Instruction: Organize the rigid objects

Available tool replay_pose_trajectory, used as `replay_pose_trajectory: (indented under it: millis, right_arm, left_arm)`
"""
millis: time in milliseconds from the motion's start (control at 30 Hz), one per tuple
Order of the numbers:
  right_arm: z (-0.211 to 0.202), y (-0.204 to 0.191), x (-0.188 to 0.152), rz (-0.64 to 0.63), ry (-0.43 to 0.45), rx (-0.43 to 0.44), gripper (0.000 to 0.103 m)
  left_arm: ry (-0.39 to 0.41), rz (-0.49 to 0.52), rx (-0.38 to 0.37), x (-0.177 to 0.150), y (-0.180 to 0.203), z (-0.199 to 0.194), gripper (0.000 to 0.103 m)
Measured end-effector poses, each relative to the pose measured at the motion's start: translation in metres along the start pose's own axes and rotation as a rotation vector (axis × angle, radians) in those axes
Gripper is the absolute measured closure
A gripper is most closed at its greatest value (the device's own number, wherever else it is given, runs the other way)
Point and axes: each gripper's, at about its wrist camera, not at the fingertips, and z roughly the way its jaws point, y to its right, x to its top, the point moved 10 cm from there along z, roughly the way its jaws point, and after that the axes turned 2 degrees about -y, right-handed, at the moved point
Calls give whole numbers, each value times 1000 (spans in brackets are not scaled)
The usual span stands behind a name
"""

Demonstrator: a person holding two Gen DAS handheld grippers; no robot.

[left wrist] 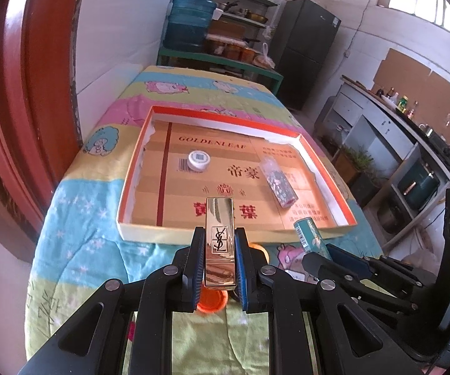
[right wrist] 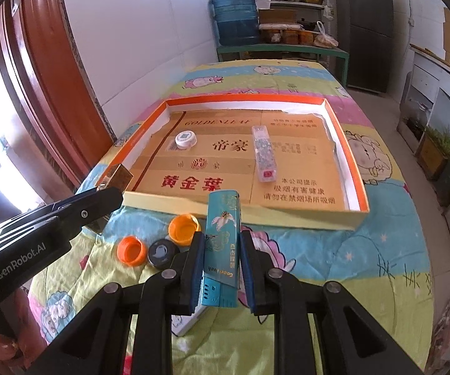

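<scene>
My left gripper (left wrist: 219, 237) is shut on a gold YSL lipstick case (left wrist: 219, 234), held above the near edge of the shallow orange-rimmed cardboard tray (left wrist: 348, 218). My right gripper (right wrist: 220, 243) is shut on a teal lighter (right wrist: 221, 247), also just short of the tray's near wall (right wrist: 287, 218). Inside the tray lie a white round jar (right wrist: 186, 139) and a patterned rectangular case (right wrist: 265, 156). The left gripper with the gold case (right wrist: 117, 176) shows at the left of the right wrist view.
Two orange caps (right wrist: 132, 250) (right wrist: 183, 228) and a dark round lid (right wrist: 161, 252) lie on the cartoon blanket before the tray. A white box corner (right wrist: 190, 320) sits under my right gripper. A red door frame (left wrist: 21, 125) stands left; shelves and a water jug (right wrist: 235, 15) stand behind.
</scene>
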Motion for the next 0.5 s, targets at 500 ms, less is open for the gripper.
replay_pose_trajectory:
  millis: [500]
  right_arm:
    - [16, -9, 39, -15, 5, 28, 80]
  left_arm:
    - [44, -1, 67, 47, -21, 1, 85]
